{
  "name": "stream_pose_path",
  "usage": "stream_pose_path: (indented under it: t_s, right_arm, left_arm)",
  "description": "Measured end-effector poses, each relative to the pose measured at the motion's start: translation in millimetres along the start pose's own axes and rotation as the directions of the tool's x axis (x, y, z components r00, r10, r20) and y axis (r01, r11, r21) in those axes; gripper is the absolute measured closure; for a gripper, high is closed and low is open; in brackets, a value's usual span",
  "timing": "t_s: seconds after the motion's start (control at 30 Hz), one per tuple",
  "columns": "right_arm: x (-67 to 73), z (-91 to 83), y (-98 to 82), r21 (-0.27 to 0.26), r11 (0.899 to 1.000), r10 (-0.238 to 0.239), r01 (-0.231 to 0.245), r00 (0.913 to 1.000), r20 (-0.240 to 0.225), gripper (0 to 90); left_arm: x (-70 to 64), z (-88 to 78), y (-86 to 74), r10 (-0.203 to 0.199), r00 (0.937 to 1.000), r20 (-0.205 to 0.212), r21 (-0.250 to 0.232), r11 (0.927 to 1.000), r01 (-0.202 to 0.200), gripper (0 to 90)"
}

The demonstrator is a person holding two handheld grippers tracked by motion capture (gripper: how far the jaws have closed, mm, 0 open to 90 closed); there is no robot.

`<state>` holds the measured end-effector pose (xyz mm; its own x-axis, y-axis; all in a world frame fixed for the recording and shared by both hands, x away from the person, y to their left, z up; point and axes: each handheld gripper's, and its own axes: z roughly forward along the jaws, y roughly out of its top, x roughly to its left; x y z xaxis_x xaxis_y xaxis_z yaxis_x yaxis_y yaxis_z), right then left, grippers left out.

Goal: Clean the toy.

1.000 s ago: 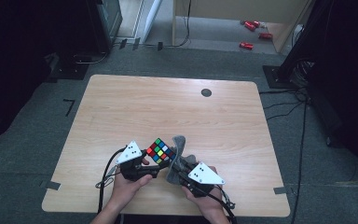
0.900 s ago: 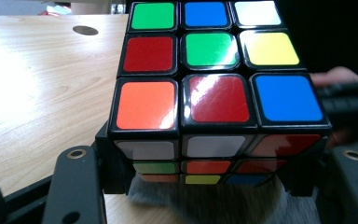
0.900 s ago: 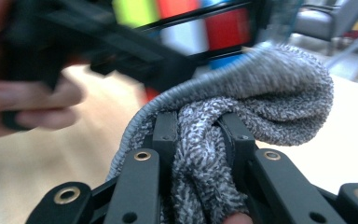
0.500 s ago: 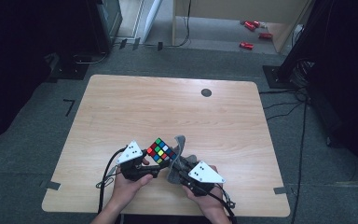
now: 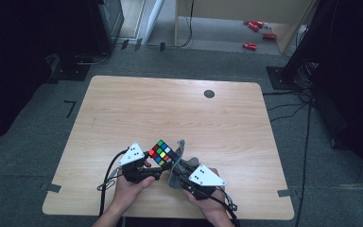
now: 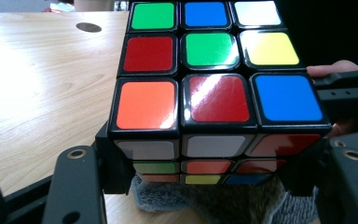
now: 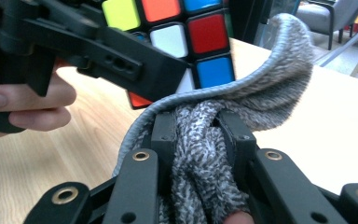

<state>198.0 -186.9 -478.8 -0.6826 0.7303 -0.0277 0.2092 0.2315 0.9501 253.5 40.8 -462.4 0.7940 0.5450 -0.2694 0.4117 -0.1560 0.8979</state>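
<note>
Scene: You work at the near edge of the desk (image 5: 123, 109), both hands close together, a puzzle cube (image 5: 163, 152) raised between them.
Left tool: Your left tool (image 5: 155, 163) pinches the cube by two opposite sides; in the left gripper view the cube (image 6: 214, 88) sits square between the black jaws, a scrambled face turned up.
Right tool: Your right tool (image 5: 176, 170) is clamped on a bunched grey cloth (image 5: 179, 158); in the right gripper view the cloth (image 7: 205, 154) is squeezed between the pads, with a loose fold arching up toward the cube (image 7: 186, 37).
Where the cube is: Held just above the desk near the middle of its near edge, with the cloth touching or just under its lower side; which of the two, the views do not settle.
Step in hand: By the look of it, wiping the cube with the cloth.
Doing it well: Hold the left grip steady and level so the cube does not twist out. Lead with the free fold, not the jaws, so plastic never scrapes the stickers. Sweep one face at a time, in short strokes.
Risk: Pushing hard from the side could lever the cube out of the pinch.
Writing: No brand, label or lettering can be read on the cube, the cloth or the tools.
</note>
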Motion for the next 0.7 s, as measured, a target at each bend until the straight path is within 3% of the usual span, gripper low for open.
stream_pose_path:
  t_s: [0.07,0.2,0.3,0.4,0.47,0.7]
  right_arm:
    - [6.8,2.7,-1.5,0.010,1.000,-0.013,0.013,0.9997,-0.023,71.3]
    - [21.2,10.0,-4.7,0.027,0.999,-0.025,0.029,0.9925,-0.119,70.7]
    - [13.9,7.5,-2.6,0.016,1.000,-0.008,0.010,0.9944,-0.106,70.2]
    - [-3.6,1.8,-1.5,-0.006,0.998,0.066,-0.066,0.9972,-0.035,70.4]
    - [-7.9,0.5,-2.3,-0.008,0.997,0.080,-0.080,0.9968,-0.011,70.5]
    - [20.0,10.6,-6.5,0.025,1.000,-0.009,0.012,0.9941,-0.108,70.0]
  left_arm:
    - [0.1,0.0,0.1,0.000,1.0000,-0.001,0.000,1.0000,0.000,34.8]
    - [2.3,-1.4,0.4,-0.005,1.0000,-0.006,0.000,1.0000,0.005,34.8]
    - [2.2,-2.1,0.5,-0.004,1.0000,-0.008,-0.005,1.0000,0.004,34.8]
    - [1.5,-1.0,-0.2,0.001,1.0000,-0.003,0.003,1.0000,-0.001,34.8]
    - [0.3,0.7,-0.7,0.004,1.0000,-0.002,0.013,0.9999,-0.004,34.8]
    - [0.5,-0.2,0.2,-0.001,1.0000,0.006,0.009,1.0000,0.001,34.8]
